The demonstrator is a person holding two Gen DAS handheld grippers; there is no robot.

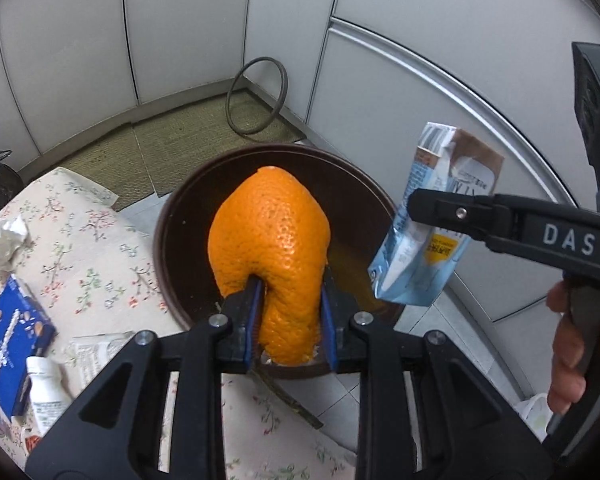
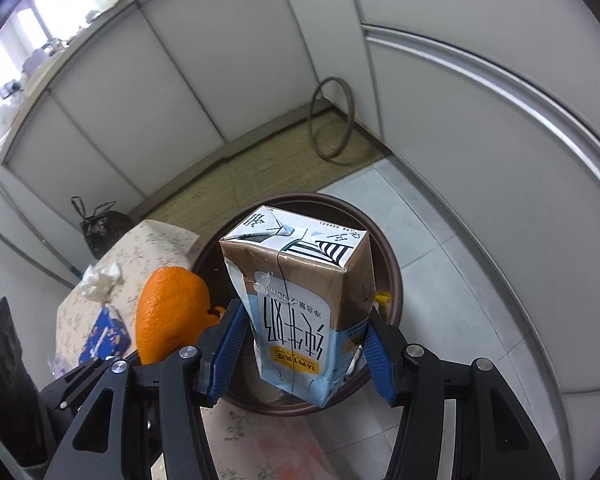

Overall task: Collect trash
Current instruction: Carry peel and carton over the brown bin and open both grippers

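While we hold both pieces of trash over the brown bin (image 1: 172, 240), the left gripper (image 1: 290, 320) is clamped on a large piece of orange peel (image 1: 272, 248) and the right gripper (image 2: 304, 344) is clamped on a dented milk carton (image 2: 300, 300), each hanging just above the bin's open mouth beside the table with the flowered cloth (image 1: 92, 256). What worries us first is the carton: it sits tilted between the blue pads, nearer the bin's far rim than its middle, so if we let go here it could, in our judgement, strike the rim and tumble onto the tiled floor. The peel is curled and pinched only at its lower end, so it could cling to a pad or fall unevenly when the jaws part. The two grippers are also close together, and crowding them over one opening could knock one load against the other. The left wrist view alone shows the rest of the trash waiting on the table: a crumpled tissue (image 1: 2, 240), a blue box (image 1: 14, 336) and a small white bottle (image 1: 46, 392), along with the person's hand (image 1: 572, 352) on the right gripper's handle. The right wrist view alone shows the carton's printed face and torn top, some yellow scraps already lying inside the bin, and the counter with a faucet above the cabinets.
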